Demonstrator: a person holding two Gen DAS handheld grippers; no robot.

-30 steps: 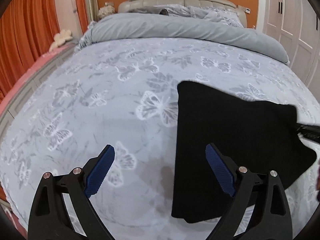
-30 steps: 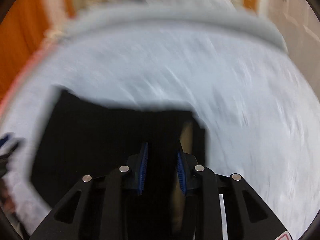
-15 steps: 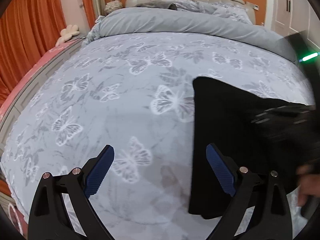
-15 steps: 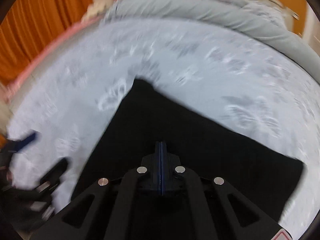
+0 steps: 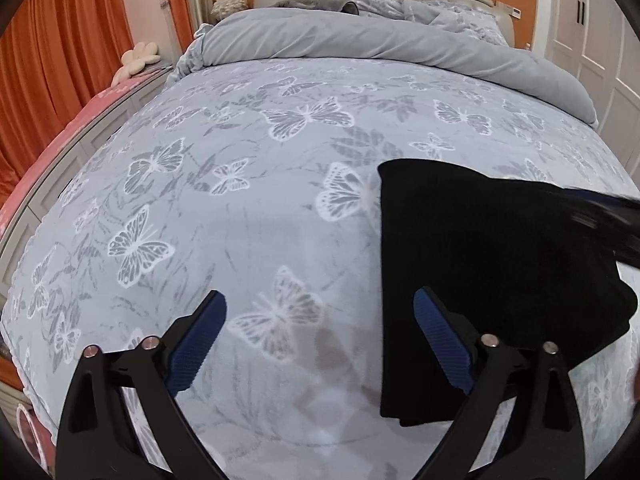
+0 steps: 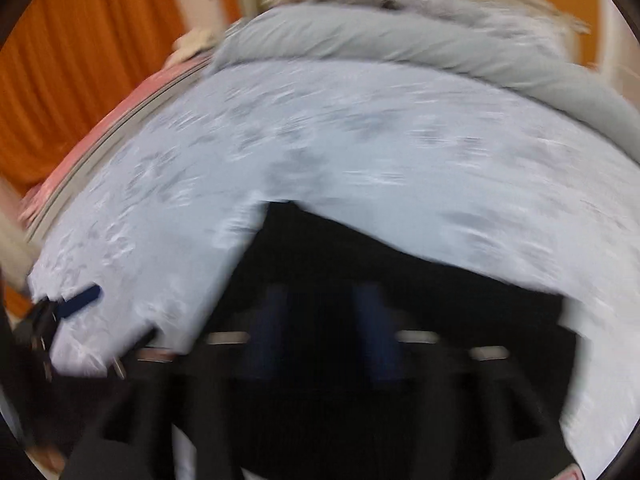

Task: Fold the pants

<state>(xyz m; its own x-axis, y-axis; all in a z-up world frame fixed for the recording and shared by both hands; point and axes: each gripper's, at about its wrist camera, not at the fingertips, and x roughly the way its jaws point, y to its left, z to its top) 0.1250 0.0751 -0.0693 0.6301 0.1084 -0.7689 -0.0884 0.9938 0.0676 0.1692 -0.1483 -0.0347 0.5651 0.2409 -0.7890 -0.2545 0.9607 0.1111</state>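
Soft, limp black pants [image 5: 480, 264] lie folded right of the left gripper's [image 5: 320, 340] spread fingers; take a corner. Right gripper [image 6: 320, 328] too blurred to tell.

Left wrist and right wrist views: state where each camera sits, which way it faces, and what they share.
Left wrist: sits on the left gripper, facing up the bed toward the headboard; its wide-apart jaws frame bare sheet, with the black pants to the right.
Right wrist: sits on the right gripper, facing the same way, low over the pants; heavily blurred, its jaws look parted.
Shared: pants, bed and rolled grey duvet; each view catches the other gripper at its edge.
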